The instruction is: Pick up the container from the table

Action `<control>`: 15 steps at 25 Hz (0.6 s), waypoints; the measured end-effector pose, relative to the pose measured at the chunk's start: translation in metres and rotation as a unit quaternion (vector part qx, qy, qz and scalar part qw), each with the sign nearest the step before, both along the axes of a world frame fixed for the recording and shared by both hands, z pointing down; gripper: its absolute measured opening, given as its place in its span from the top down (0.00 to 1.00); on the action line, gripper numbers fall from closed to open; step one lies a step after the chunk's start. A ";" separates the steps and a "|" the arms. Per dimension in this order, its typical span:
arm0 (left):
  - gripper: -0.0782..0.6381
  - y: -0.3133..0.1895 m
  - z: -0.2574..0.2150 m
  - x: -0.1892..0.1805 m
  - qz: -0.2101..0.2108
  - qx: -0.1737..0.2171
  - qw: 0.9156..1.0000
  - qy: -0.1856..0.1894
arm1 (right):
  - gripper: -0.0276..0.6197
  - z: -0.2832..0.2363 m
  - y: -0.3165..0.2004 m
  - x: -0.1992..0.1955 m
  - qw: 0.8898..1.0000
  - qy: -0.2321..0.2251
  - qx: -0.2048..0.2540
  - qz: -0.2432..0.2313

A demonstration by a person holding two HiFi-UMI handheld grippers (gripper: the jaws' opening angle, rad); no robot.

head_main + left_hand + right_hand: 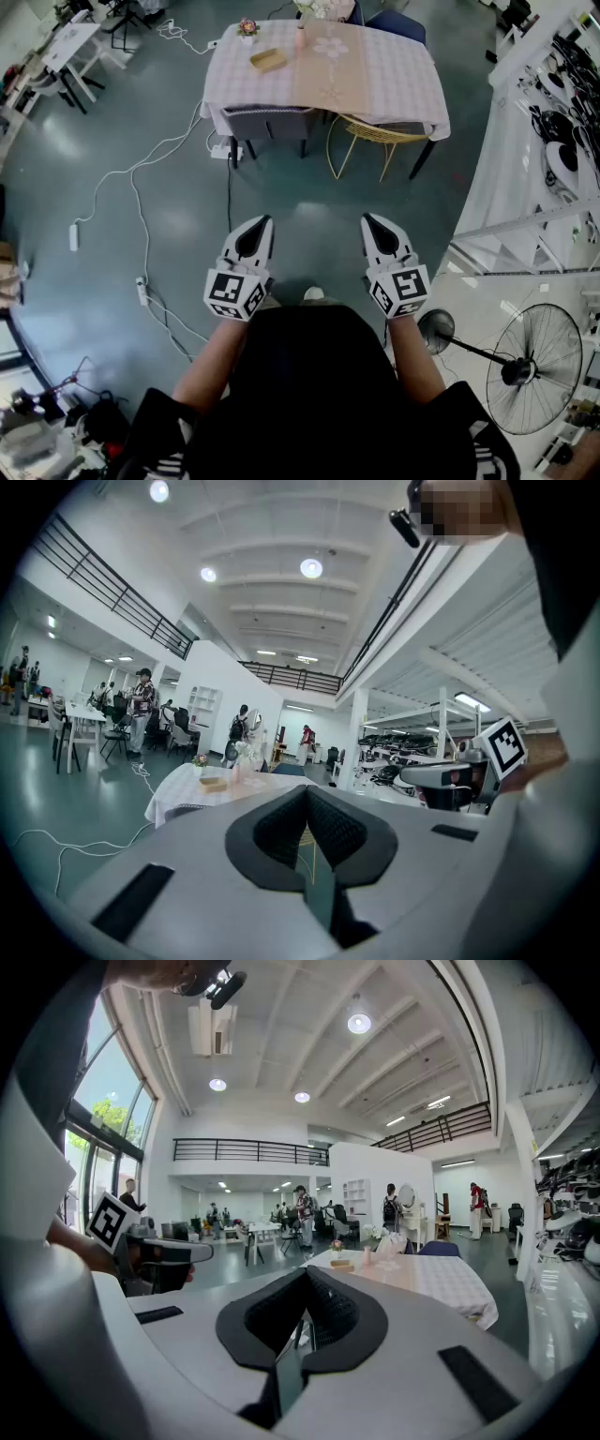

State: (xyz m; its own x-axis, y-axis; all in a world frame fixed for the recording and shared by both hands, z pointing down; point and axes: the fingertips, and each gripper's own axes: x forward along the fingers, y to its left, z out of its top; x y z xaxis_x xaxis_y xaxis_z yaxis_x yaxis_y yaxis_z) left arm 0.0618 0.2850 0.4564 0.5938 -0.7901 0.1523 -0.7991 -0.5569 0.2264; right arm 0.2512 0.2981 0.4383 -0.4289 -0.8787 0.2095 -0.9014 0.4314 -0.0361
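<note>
A small tan container (pixel 268 60) lies on the far left part of a table (pixel 375 89) with a checked cloth, well ahead of me across bare floor. The same container (pixel 214 783) shows small in the left gripper view, and the container (pixel 341 1265) is also small in the right gripper view. My left gripper (pixel 264 221) is shut and holds nothing, hovering over the floor. My right gripper (pixel 367 218) is likewise shut and holds nothing, level with the left one. Both point toward the table from a distance.
A yellow wire chair (pixel 375 141) and a dark chair (pixel 267 122) are tucked under the table's near side. A small flower pot (pixel 247 28) and a pink bottle (pixel 300 37) stand on it. White cables (pixel 141 216) trail over the floor at left. A fan (pixel 530 366) stands at right.
</note>
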 end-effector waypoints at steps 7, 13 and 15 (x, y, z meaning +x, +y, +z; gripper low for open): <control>0.88 0.010 -0.009 0.005 -0.002 0.017 1.000 0.021 | 0.96 0.002 0.010 -0.004 1.000 -0.021 -0.005 -0.009; 0.88 0.018 -0.006 0.006 -0.009 0.013 1.000 0.013 | 0.96 0.001 0.014 0.004 0.999 -0.046 -0.002 -0.006; 0.88 0.019 -0.003 0.006 -0.009 0.006 1.000 0.011 | 0.96 0.001 0.014 0.007 0.999 -0.053 0.000 -0.007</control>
